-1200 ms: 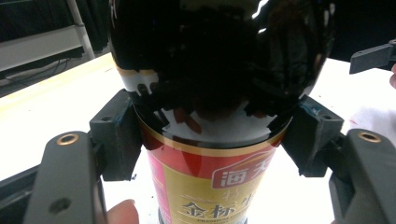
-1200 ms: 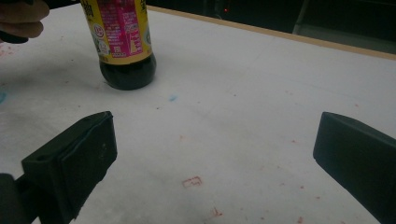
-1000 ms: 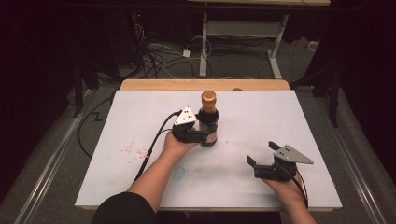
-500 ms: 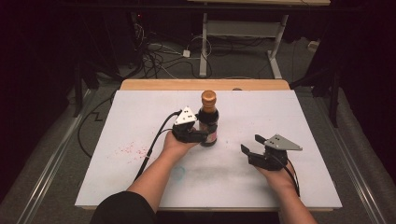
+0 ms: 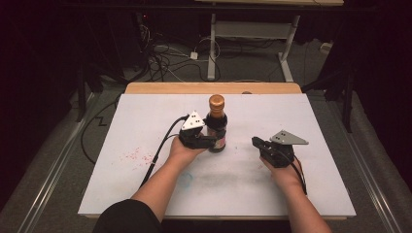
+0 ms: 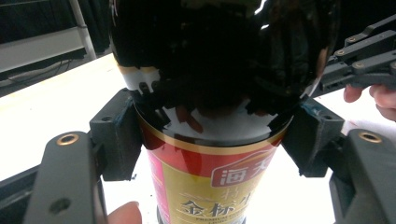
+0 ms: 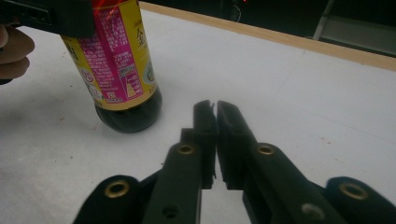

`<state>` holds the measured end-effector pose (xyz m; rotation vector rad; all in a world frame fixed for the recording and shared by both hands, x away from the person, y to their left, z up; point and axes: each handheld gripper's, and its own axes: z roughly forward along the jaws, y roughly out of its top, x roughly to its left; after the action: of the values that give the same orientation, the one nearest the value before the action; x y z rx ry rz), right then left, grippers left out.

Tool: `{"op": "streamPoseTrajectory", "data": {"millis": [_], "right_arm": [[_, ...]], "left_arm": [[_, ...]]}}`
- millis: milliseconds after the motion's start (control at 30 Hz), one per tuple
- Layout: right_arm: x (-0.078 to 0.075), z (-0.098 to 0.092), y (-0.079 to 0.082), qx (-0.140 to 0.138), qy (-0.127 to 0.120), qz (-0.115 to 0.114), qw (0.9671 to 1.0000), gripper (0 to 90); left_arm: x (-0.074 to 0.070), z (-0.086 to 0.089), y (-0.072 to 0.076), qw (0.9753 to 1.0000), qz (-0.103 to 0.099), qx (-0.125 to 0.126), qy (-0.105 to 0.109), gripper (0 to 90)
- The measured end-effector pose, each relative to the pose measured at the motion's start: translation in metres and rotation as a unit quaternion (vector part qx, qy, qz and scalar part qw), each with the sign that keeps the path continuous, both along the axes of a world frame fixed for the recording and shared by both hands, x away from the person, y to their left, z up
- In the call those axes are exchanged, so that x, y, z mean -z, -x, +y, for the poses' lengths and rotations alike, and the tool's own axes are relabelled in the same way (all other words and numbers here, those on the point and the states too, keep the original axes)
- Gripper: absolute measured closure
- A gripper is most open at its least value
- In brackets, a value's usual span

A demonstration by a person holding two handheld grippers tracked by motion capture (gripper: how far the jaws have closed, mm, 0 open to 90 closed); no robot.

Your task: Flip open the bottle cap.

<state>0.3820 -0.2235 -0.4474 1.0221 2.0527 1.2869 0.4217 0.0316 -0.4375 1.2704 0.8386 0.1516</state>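
From above, the bottle [image 5: 216,124] stands upright near the middle of the white table [image 5: 145,194], a little toward the far side. The left gripper [image 5: 204,141] clamps it low on the body from the left. The right gripper [image 5: 256,142] has slid leftward over the last second, from the near right part of the table toward the bottle, and now sits to the bottle's right, near but apart from it. That reads as the second hand coming in to work on the bottle while the first steadies it, perhaps at the gold cap [image 5: 216,102]. How far it stands off the table cannot be made out here.

In the left gripper view, the left gripper [image 6: 210,140] has its pads pressed against both sides of the bottle [image 6: 210,93], just above the red and gold label. The cap and base are cut off, and the dark glass is mostly glare. The right gripper [image 6: 362,56] pokes in at the far right.

In the right gripper view, the right gripper [image 7: 214,108] holds nothing, its jaws shut nearly together. The bottle [image 7: 119,70] stands beyond to the left, its top cut off.
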Motion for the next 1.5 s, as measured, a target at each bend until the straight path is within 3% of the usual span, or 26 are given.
{"op": "streamPoseTrajectory", "data": {"millis": [167, 200, 533, 567, 600, 633, 667, 800, 833, 1000, 1067, 1100, 1500], "right_arm": [[-0.002, 0.003, -0.002, -0.005, 0.005, -0.005, 1.0, 90.0], [-0.003, 0.004, -0.002, -0.006, 0.005, -0.007, 0.9999, 90.0], [-0.013, 0.012, -0.004, -0.024, -0.002, -0.018, 0.9995, 90.0], [-0.017, 0.015, -0.005, -0.029, -0.005, -0.021, 0.9993, 90.0], [-0.017, 0.015, -0.005, -0.029, -0.005, -0.021, 0.9993, 90.0], [-0.022, 0.018, -0.006, -0.036, -0.01, -0.022, 0.9991, 90.0], [-0.023, 0.019, -0.006, -0.038, -0.01, -0.021, 0.999, 90.0], [-0.031, 0.024, -0.007, -0.047, -0.013, -0.027, 0.9984, 90.0], [-0.033, 0.025, -0.008, -0.05, -0.013, -0.029, 0.9982, 90.0], [-0.043, 0.031, -0.01, -0.055, -0.013, -0.038, 0.9977, 90.0], [-0.045, 0.033, -0.011, -0.056, -0.012, -0.039, 0.9976, 90.0], [-0.048, 0.035, -0.012, -0.059, -0.014, -0.043, 0.9972, 90.0], [-0.071, 0.047, -0.014, -0.07, -0.014, -0.059, 0.9957, 90.0]], "left_arm": [[0.0, 0.0, 0.0, 1.0, 0.0, 0.0, 0.001, 28.5], [0.002, 0.006, -0.001, 0.9988, -0.013, 0.016, -0.044, 28.4], [0.002, 0.003, -0.002, 0.9992, -0.01, 0.008, -0.037, 28.4], [0.001, -0.002, -0.002, 1.0, 0.003, -0.006, -0.002, 28.5], [0.001, -0.002, -0.002, 1.0, 0.003, -0.006, -0.002, 28.4], [0.002, 0.002, -0.002, 0.9995, -0.008, 0.007, -0.031, 28.5], [0.001, -0.002, -0.002, 1.0, 0.002, -0.005, -0.001, 28.4], [0.001, -0.002, -0.002, 1.0, 0.003, -0.005, 0.0, 28.5], [0.002, 0.004, -0.002, 0.9991, -0.01, 0.011, -0.039, 28.5], [0.002, 0.004, -0.001, 0.9991, -0.011, 0.011, -0.039, 28.5], [0.002, 0.004, -0.001, 0.9992, -0.01, 0.011, -0.038, 28.5], [0.001, -0.002, -0.001, 1.0, 0.0, -0.004, 0.002, 28.5], [0.001, -0.002, -0.001, 1.0, 0.0, -0.004, 0.002, 28.5]]}}
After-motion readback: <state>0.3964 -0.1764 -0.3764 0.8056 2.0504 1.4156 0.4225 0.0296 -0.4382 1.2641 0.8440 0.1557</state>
